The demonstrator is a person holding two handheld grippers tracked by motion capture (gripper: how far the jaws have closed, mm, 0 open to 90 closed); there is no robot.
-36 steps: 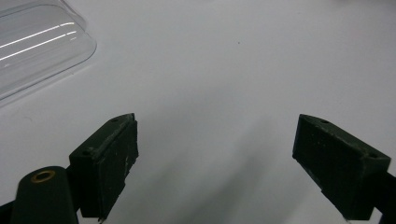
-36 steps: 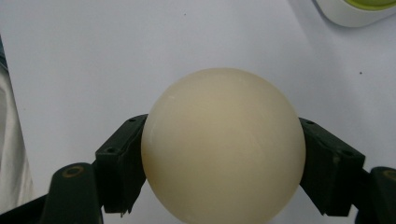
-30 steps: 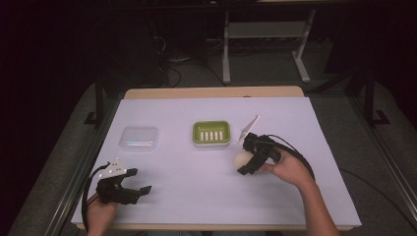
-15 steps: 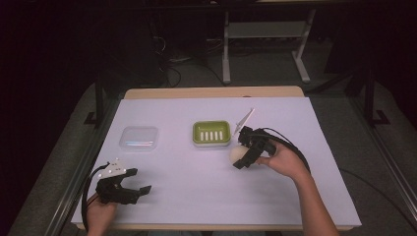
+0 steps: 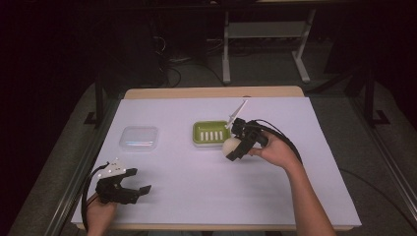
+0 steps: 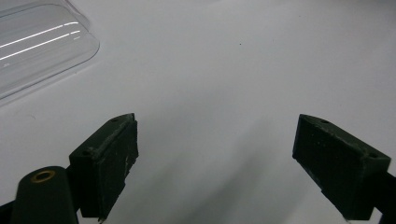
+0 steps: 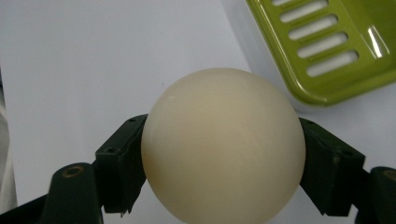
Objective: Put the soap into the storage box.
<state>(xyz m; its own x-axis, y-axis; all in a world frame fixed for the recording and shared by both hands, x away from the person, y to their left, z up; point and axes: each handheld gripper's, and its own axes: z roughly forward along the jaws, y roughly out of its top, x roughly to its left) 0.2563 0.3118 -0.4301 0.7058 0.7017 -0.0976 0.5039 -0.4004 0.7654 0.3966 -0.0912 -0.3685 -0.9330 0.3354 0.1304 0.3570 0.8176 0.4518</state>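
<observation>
1. High view: white table sheet [image 5: 196, 196] evenly lit from overhead; surroundings beyond the table edges fall to near black, floor detail barely legible in the upper half of the frame.
2. Same view: soft, short shadows under the left gripper [image 5: 132, 188] and right gripper [image 5: 235, 147]; overall image slightly soft and grainy.
3. Left gripper view: bright white surface, broad diffuse shadows below centre frame; two streak reflections on the clear lid [image 6: 37, 46], upper left; near jaws slightly out of focus.
4. Right gripper view: cream ball [image 7: 222, 147] evenly lit, faint highlight at its upper left; small glare spot on the green tray [image 7: 327, 51], upper right.
</observation>
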